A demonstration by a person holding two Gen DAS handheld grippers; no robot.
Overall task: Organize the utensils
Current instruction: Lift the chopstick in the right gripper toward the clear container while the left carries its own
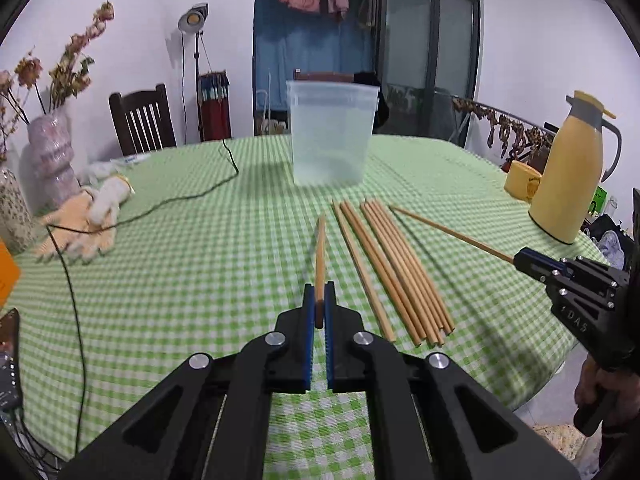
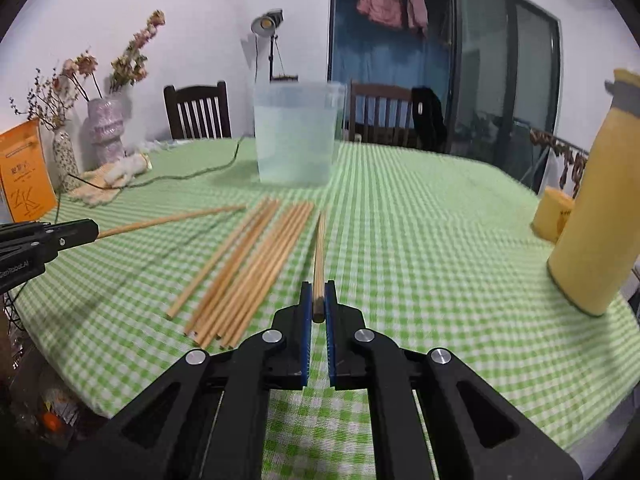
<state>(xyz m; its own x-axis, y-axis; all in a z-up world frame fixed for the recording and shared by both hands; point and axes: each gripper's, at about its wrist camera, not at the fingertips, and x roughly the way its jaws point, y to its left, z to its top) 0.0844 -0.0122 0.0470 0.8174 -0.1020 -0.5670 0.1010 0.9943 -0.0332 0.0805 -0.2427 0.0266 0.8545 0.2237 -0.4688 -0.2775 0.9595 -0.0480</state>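
My left gripper [image 1: 319, 292] is shut on one wooden chopstick [image 1: 320, 252], which points forward above the cloth toward the translucent plastic cup [image 1: 331, 132]. My right gripper [image 2: 319, 290] is shut on another chopstick [image 2: 319, 252], lifted off the table. In the left wrist view the right gripper [image 1: 520, 258] shows at the right edge with its chopstick [image 1: 448, 230] sticking out. In the right wrist view the left gripper [image 2: 94, 230] shows at the left with its chopstick [image 2: 172, 218]. Several chopsticks [image 1: 396, 268] [image 2: 248, 264] lie in a row on the green checked tablecloth [image 1: 200, 264], in front of the cup [image 2: 297, 132].
A yellow thermos jug [image 1: 570, 168] [image 2: 600, 208] and a yellow mug [image 1: 522, 186] stand at the right. Work gloves [image 1: 86, 220] and a black cable [image 1: 160, 204] lie at the left beside vases [image 1: 52, 156]. An orange box [image 2: 24, 172] stands far left. A phone [image 1: 8, 360] lies near the left edge. Chairs stand behind the table.
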